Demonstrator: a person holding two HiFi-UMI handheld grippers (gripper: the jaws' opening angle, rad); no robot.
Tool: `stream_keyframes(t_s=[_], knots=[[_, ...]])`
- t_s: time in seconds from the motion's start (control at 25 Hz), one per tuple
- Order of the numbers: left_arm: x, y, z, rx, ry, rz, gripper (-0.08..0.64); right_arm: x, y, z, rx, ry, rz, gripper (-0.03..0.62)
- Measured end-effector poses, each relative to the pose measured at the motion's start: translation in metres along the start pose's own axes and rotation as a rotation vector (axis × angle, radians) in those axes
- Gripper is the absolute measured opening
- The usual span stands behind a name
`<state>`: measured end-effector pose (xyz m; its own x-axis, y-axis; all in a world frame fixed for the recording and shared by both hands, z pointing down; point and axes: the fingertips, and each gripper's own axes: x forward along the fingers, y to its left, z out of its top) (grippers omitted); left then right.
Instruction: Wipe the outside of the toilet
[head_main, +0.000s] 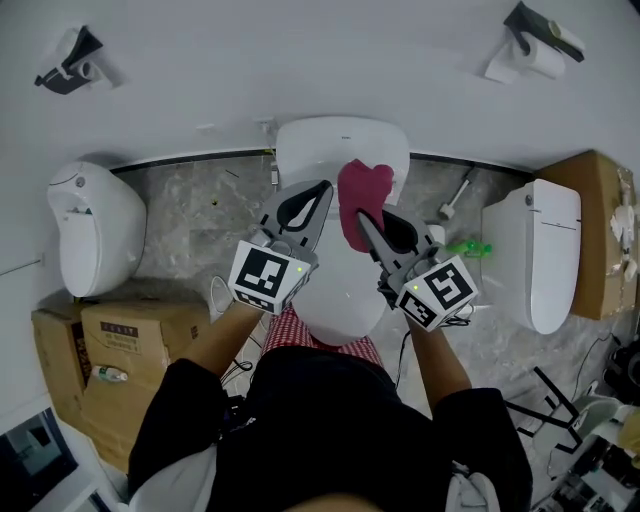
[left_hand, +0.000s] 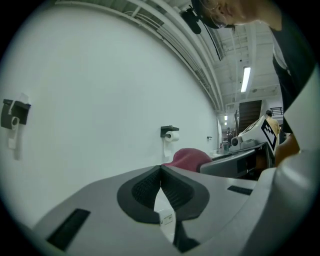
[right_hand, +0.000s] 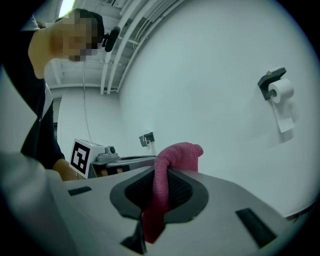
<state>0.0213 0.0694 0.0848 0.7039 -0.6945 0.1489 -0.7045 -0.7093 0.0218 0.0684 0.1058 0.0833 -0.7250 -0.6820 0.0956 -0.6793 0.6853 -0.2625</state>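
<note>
1. L gripper (left_hand: 161, 169) fingers (left_hand: 142, 189): tips pressed together, nothing btwn them. A thin gap lower down shows only white behind.
2. R gripper (right_hand: 159, 172) fingers (right_hand: 187, 192): clamped on a red cloth (right_hand: 175, 152). Cloth runs up btwn the pads, folds over the tips & droops fwd.
3. Head view: both grippers sit side by side above the toilet (head_main: 335, 300), tips aimed toward the wall (head_main: 300, 60). L one at left, R one at right, near each other but not touching.
4. Toilet: white, lid down, straight in front of the person, w/ its tank (head_main: 330, 145) against the wall.
5. Cloth hangs over the back part of the lid, just in front of the tank. Can't tell if it touches the porcelain.
6. Sides: a second white toilet (head_main: 545, 255) at right, a white wall fixture (head_main: 95, 225) at left, both well apart from the middle one.
7. Cardboard boxes (head_main: 130, 335) at lower left; another brown box (head_main: 600, 230) at far right, beside the right-hand toilet.
8. On the wall: paper roll holder (head_main: 540, 45) upper right, a dark holder (head_main: 68, 62) upper left.
9. Floor (head_main: 200, 215): grey, marbled.
</note>
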Motion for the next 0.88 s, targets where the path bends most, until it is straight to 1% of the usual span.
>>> stream_keyframes(t_s=[0.12, 0.32, 0.4, 0.56, 0.6, 0.68, 0.76, 0.88], knots=[[0.008, 0.029, -0.016, -0.022, 0.007, 0.001, 0.009, 0.033, -0.006, -0.011, -0.021, 0.057, -0.004, 0.054], [0.021, 0.077, -0.049, -0.071, 0.035, 0.007, 0.009, 0.088, -0.016, -0.026, -0.03, 0.119, 0.011, 0.055], [0.023, 0.096, -0.063, -0.091, 0.042, 0.026, 0.009, 0.11, -0.021, -0.035, -0.041, 0.151, 0.021, 0.055], [0.027, 0.134, -0.098, -0.168, 0.056, 0.1, 0.009, 0.15, -0.03, -0.054, -0.066, 0.213, 0.054, 0.055], [0.027, 0.141, -0.107, -0.185, 0.057, 0.117, 0.009, 0.159, -0.031, -0.06, -0.06, 0.231, 0.068, 0.055], [0.025, 0.157, -0.123, -0.205, 0.056, 0.156, 0.009, 0.175, -0.034, -0.071, -0.018, 0.261, 0.093, 0.054], [0.02, 0.176, -0.14, -0.219, 0.058, 0.212, 0.009, 0.193, -0.039, -0.081, 0.002, 0.275, 0.099, 0.055], [0.013, 0.198, -0.169, -0.265, 0.075, 0.281, 0.009, 0.222, -0.047, -0.095, -0.026, 0.305, 0.105, 0.055]])
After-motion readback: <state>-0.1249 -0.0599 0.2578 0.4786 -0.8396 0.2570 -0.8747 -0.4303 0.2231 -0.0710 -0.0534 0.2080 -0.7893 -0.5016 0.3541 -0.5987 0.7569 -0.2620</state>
